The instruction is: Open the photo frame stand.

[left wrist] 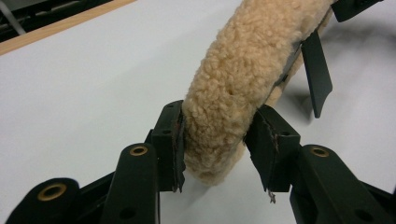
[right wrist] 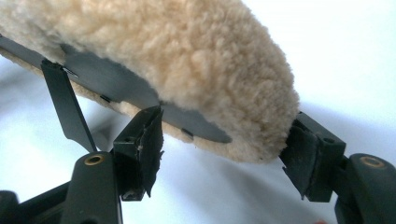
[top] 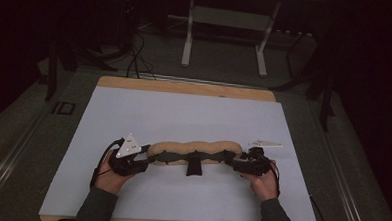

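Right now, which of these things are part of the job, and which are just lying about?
In the job:
- fleece pad with its black straps
- left gripper and right gripper, one at each end of the pad

Lying about:
- white-legged frame beyond the table
- cables on the floor

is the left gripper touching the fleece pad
Touching. In the left gripper view, one pad of the left gripper presses the fleece pad; the other stands slightly off.
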Demonstrator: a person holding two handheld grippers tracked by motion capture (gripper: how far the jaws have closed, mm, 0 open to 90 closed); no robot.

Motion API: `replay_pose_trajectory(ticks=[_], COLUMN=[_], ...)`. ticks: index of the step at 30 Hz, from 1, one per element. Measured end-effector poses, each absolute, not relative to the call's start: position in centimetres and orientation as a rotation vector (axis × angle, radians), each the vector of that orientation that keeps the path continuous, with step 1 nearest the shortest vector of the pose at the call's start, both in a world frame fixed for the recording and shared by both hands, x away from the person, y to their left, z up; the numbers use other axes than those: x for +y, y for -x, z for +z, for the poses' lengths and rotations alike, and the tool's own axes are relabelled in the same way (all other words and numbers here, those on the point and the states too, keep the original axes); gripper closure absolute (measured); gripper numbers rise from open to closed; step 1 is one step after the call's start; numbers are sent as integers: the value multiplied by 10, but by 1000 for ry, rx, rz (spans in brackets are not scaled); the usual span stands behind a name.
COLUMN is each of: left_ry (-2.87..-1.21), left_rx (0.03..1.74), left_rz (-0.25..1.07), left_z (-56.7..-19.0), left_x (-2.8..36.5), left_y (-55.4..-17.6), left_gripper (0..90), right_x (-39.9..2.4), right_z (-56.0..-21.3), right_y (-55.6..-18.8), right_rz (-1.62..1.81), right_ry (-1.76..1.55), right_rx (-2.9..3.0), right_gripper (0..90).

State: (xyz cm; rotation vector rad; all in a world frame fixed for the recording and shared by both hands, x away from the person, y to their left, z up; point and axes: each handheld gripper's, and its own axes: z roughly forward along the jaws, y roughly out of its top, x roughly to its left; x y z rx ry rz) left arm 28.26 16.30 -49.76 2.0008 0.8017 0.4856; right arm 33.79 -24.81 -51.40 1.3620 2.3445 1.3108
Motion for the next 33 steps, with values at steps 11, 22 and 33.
replay_pose_trajectory(ticks=[11,22,33], left_ry=[-1995,-1989,-1988], left_rx=[808,806,798], left_rz=[478,466,456], left_z=[-498,-499,-500], left_x=[163,164,163], left_y=[-279,-277,-272], left_gripper=[573,560,539], right_x=[-252,-256,-261], right_z=[-515,-510,-505], right_y=[-335,-327,-320], right_rz=[1286,1234,1258], right_ry=[-1400,-1386,-1366], right_rx=[2349,2327,2315], right_gripper=[356,398,484])
